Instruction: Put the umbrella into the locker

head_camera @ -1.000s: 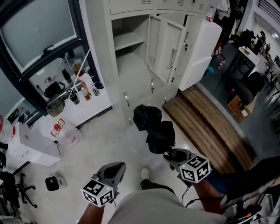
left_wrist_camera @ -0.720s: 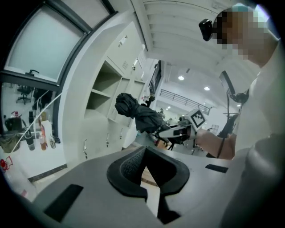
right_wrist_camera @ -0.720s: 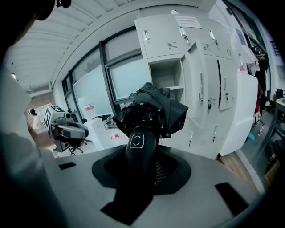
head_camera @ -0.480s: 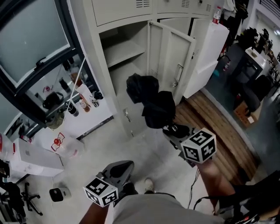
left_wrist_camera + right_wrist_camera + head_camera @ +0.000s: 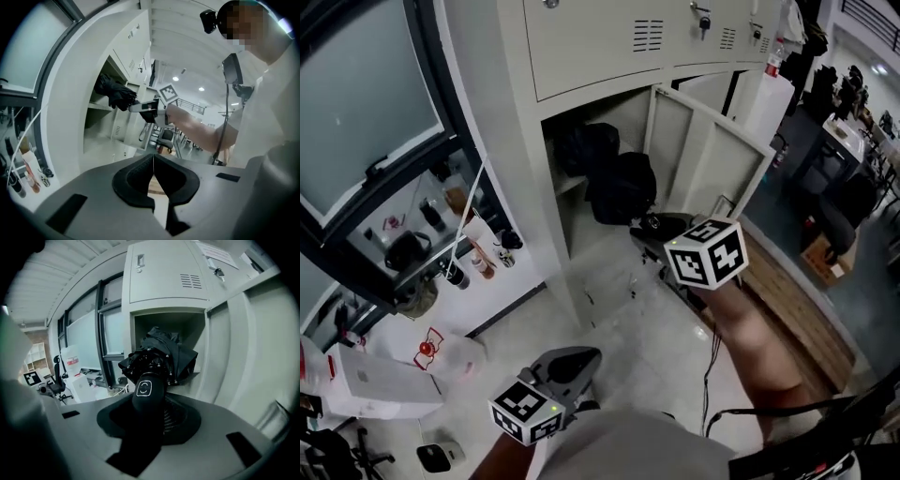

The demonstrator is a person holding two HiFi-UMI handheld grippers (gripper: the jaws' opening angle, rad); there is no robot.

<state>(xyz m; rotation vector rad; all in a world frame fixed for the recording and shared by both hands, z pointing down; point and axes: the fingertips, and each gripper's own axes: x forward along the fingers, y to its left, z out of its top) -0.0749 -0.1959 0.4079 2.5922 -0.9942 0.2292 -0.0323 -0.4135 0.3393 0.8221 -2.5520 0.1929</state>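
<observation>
Right now I am clamping the right gripper (image 5: pixel 654 227) on the rounded handle of the folded black fabric umbrella (image 5: pixel 621 187), its canopy sitting at the mouth of the pale grey metal locker (image 5: pixel 591 47) at twelve o'clock, so setting down and release seem left, the left gripper (image 5: pixel 569 361) idling clenched, empty.

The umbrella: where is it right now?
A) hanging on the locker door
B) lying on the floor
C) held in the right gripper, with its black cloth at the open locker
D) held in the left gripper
C: the right gripper is closed on the umbrella, whose black cloth reaches the open locker; the left gripper is shut and empty.
</observation>
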